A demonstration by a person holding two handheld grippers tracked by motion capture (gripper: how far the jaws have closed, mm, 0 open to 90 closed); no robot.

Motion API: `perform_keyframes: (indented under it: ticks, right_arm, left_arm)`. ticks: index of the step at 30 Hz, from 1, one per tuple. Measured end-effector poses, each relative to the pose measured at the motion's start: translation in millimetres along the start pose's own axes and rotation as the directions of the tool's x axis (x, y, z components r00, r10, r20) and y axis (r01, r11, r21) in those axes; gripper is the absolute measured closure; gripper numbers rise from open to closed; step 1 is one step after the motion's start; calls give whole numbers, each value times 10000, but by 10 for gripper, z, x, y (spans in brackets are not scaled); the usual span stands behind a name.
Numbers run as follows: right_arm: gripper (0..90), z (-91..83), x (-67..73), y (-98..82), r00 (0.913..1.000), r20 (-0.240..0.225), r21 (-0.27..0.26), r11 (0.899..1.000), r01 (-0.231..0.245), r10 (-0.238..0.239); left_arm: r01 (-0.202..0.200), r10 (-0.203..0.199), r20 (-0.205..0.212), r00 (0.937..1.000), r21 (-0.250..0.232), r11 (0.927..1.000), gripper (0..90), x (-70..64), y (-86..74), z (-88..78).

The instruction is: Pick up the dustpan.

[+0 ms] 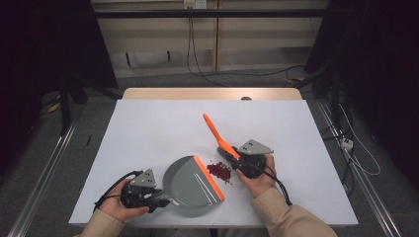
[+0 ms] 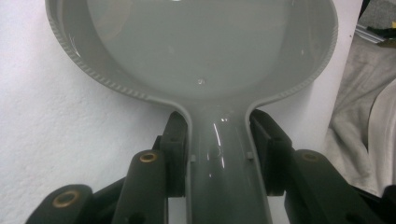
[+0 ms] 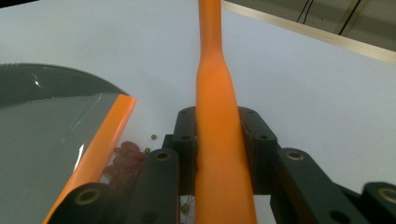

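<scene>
**Sweeping beans toward the pan**

White table [image 1: 148, 128], dim room. My left gripper [image 2: 219, 140] is clamped on the grey dustpan [image 1: 190, 185] handle, pinning its orange lip flat beside the red beans [image 1: 220, 171]. My right gripper [image 3: 219, 135] clenches the orange brush [image 1: 216, 132] handle, bristles behind the pile, ready to push it in.

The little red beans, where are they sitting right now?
In the high view the red beans lie on the white table, right of centre, between the dustpan's orange lip and the right gripper.
</scene>
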State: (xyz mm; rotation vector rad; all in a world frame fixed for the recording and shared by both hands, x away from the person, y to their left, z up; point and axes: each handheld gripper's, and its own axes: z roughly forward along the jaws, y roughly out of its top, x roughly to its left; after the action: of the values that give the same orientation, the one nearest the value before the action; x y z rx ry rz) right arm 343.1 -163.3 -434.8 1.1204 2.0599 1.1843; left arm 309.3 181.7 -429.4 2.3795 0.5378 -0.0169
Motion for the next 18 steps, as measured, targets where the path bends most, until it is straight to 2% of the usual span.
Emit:
perform_keyframes:
  ticks: [1,2,6,7,12,18]
  right_arm:
    - [712,2,6,0,10000,-19,0,10000,36,-36]
    - [712,4,15,-1,10000,-34,-9,10000,41,-41]
    - [712,7,48,2,10000,-38,34,10000,80,-80]
    - [712,6,54,2,10000,-12,43,10000,60,-60]
    - [712,3,76,8,10000,-16,131,9999,-65,66]
    - [710,-2,112,6,10000,6,169,9998,-58,58]
  left_arm:
    - [-84,84,26,10000,45,10000,622,8,2,0]
    - [21,-20,92,10000,-78,10000,622,6,-2,14]
    - [-55,54,159,9999,72,10000,620,11,-9,36]
    - [-1,0,87,10000,73,10000,621,9,-11,40]
    - [-51,48,271,9996,121,9999,618,16,-6,61]
    - [107,-108,293,9995,59,9999,618,18,-16,67]
